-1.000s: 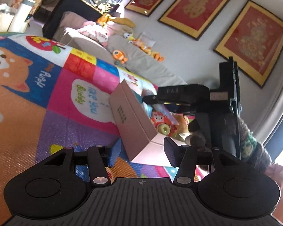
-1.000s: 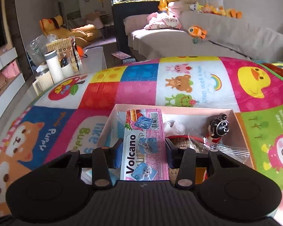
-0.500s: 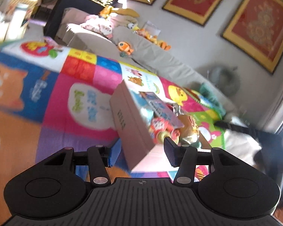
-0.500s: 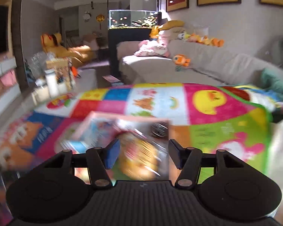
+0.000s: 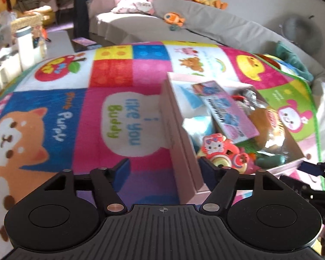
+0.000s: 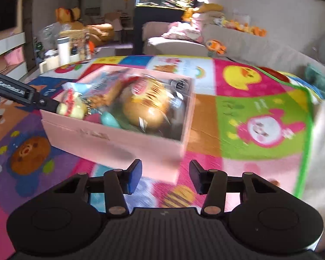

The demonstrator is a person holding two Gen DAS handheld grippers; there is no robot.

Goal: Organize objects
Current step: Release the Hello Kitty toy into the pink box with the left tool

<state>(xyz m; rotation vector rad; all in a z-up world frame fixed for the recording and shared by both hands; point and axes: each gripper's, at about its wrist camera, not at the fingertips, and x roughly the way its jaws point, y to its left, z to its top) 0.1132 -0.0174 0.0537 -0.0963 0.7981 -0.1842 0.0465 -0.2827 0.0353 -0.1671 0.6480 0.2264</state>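
Observation:
A pink cardboard box (image 5: 179,134) sits on a colourful play mat (image 5: 119,119). It holds a pink "Volcano" packet (image 5: 227,112), a red Hello Kitty toy (image 5: 216,149), a wrapped bun (image 5: 268,125) and other small items. My left gripper (image 5: 164,173) is open and empty, with its fingers on either side of the box's near left wall. My right gripper (image 6: 164,177) is open and empty, just in front of the box (image 6: 110,138) at its near right corner. The left gripper shows at the left edge of the right wrist view (image 6: 21,95).
A grey sofa (image 5: 205,28) with plush toys runs behind the mat. A low table with a white bottle (image 5: 26,43) stands at the far left. A fish tank on a dark cabinet (image 6: 162,8) stands at the back.
Both grippers pulled back from the box. The right gripper was over the box contents and is now low in front of it. The left view swung to look down into the box.

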